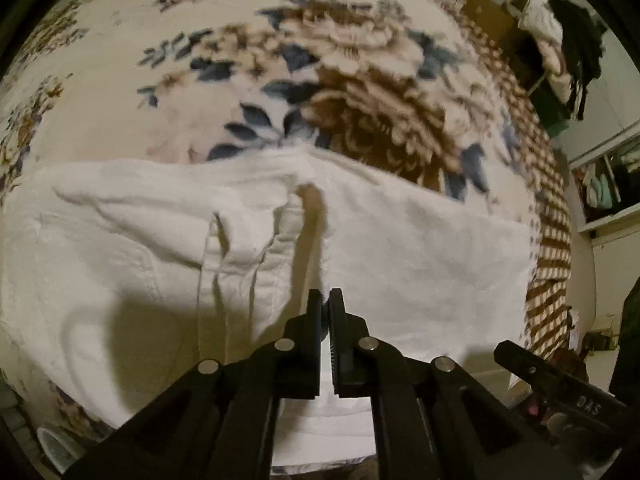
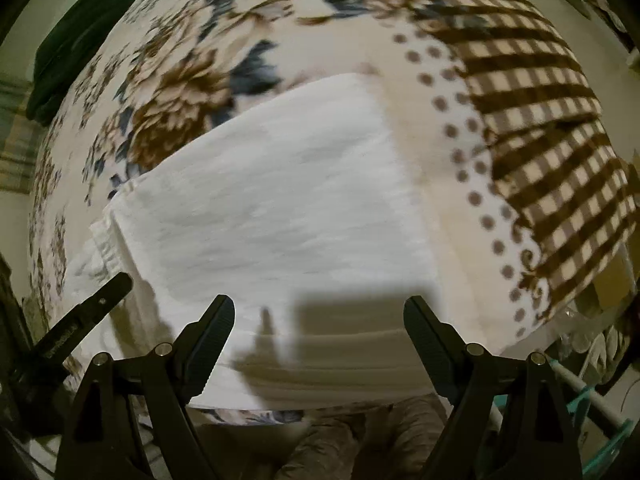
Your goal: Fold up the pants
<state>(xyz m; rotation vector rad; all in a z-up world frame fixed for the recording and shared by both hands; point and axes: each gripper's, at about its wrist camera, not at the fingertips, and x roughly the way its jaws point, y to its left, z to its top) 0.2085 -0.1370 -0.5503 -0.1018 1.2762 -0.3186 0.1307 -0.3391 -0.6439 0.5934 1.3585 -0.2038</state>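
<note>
**Mia:** What is closest to us?

**Sam:** The black left gripper (image 1: 329, 300). Its two fingers are pressed together. I see only a thin slit between them, and no cloth is pinched at the tips.

**Mia:** What is under it?

**Sam:** The white pants (image 1: 360, 248). They lie folded on a bed, on top of a flowery blanket (image 1: 360, 92). The blanket has big brown flowers and blue leaves. There is a bunched-up seam in the pants, left of the middle, with wrinkles around it.

**Mia:** And the other one?

**Sam:** The right gripper (image 2: 319, 320) has its fingers far apart. Nothing is between them. It hangs over the near edge of the pants (image 2: 280, 200), and the pants look flat and smooth on that side. A dark square shadow falls on the cloth by the fingers.

**Mia:** What is next to the pants?

**Sam:** A row of brown dots, and then a brown and cream checked border (image 2: 540, 128) of the blanket.

**Mia:** Anything far away?

**Sam:** A heap of clothes (image 1: 560, 48) at the far side of the bed. It is blurry.
</note>
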